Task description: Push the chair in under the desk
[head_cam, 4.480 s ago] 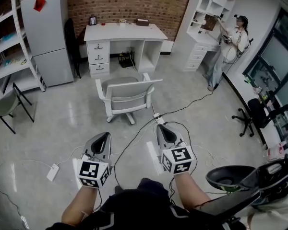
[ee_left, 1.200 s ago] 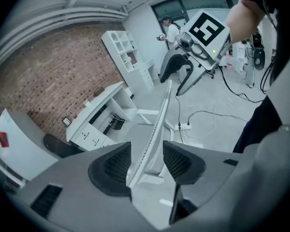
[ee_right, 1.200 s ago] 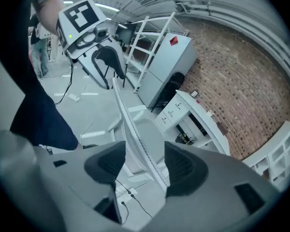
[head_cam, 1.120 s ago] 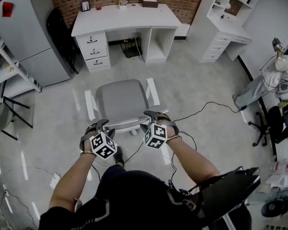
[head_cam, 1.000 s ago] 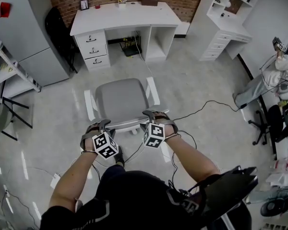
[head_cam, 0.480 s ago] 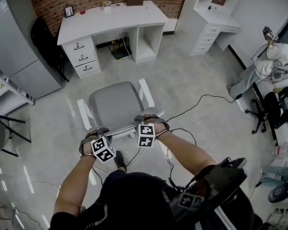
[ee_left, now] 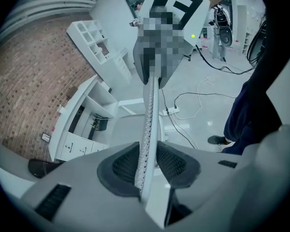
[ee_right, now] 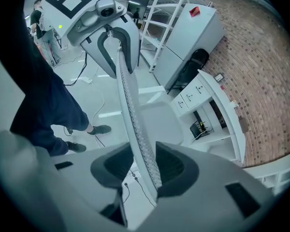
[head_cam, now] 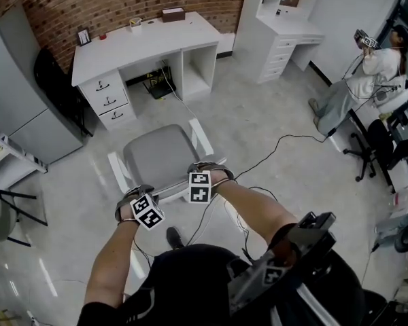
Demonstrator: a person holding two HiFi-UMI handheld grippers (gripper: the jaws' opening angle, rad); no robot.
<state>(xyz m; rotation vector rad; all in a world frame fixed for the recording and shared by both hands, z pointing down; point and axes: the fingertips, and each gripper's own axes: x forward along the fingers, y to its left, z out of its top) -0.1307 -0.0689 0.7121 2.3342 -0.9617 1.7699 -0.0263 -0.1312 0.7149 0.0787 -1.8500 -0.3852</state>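
Left claw (head_cam: 134, 194) has just been closing and now pinches the top edge of the chair's backrest (head_cam: 168, 189). In the left gripper view the mesh rim (ee_left: 149, 115) sits between both pads (looks pressed, no slack seen). The chair (head_cam: 156, 156) stands out on the floor, well apart from the desk (head_cam: 143, 43), with its seat facing the kneehole up and slightly left.

Right claw (head_cam: 208, 169) has also just been closing, and it clamps the same rim further right. The right gripper view shows the mesh (ee_right: 135, 120) caught between its pads.

Step in hand is probably grip set, push about to start. To do it well:
- Push both claws evenly, or the chair may swivel.
- Keep the force low and forward so it doesn't tip.
- Aim at the kneehole, not the drawers.
- Watch the cable (head_cam: 279, 143) at right, a leg could snag it.
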